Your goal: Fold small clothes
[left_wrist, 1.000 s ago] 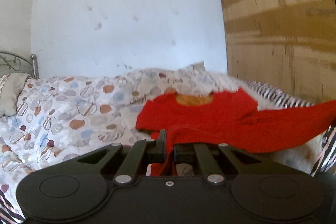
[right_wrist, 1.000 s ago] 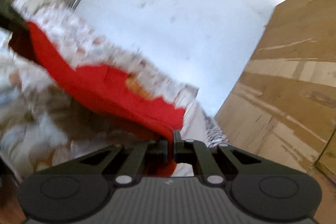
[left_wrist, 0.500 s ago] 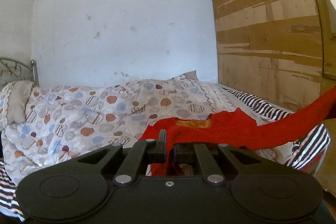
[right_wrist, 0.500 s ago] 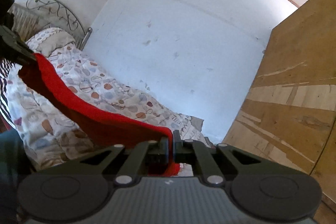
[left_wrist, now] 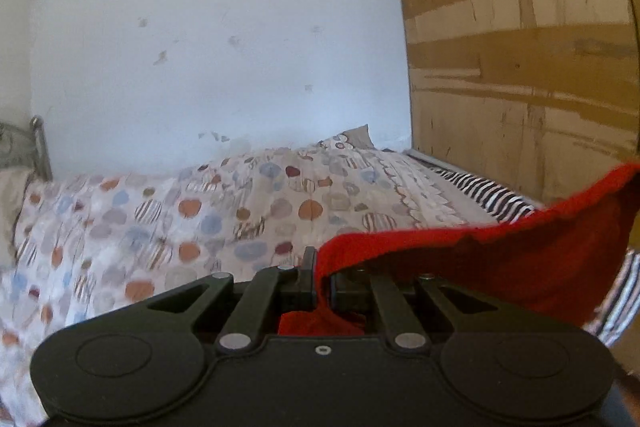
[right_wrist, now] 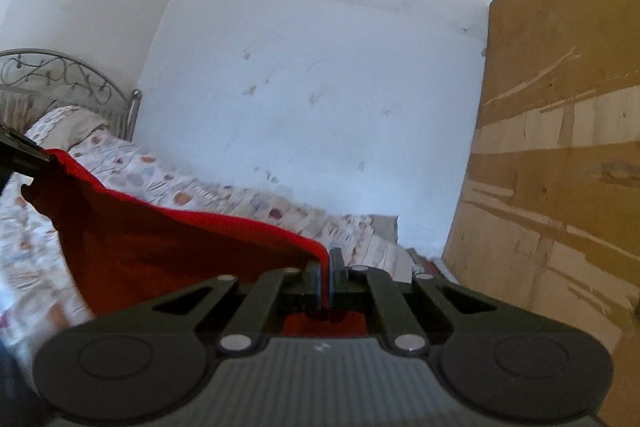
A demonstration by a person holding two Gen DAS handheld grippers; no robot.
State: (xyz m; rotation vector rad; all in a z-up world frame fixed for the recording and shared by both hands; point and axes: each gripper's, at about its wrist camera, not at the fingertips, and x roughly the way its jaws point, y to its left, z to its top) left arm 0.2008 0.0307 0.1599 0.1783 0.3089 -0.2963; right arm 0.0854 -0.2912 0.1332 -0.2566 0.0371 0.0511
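Observation:
A small red knit sweater (left_wrist: pixel 520 263) hangs in the air above the bed, stretched between my two grippers. My left gripper (left_wrist: pixel 322 283) is shut on one edge of it, and the cloth runs up to the right from there. My right gripper (right_wrist: pixel 326 281) is shut on the other end of the sweater (right_wrist: pixel 160 247), which stretches away to the left, where the left gripper's tip (right_wrist: pixel 24 155) pinches it. Most of the garment's shape is hidden by folds.
A bed with a spotted quilt (left_wrist: pixel 200 223) lies below and ahead, with a striped sheet (left_wrist: pixel 480 191) at its right end and a metal headboard (right_wrist: pixel 60 75) with a pillow at the left. A white wall stands behind, a wooden wardrobe (left_wrist: pixel 520 67) on the right.
Both grippers have lifted the red sweater off the quilt and pulled it taut between them. It lay spread on the bed a second ago and now hangs in the air.

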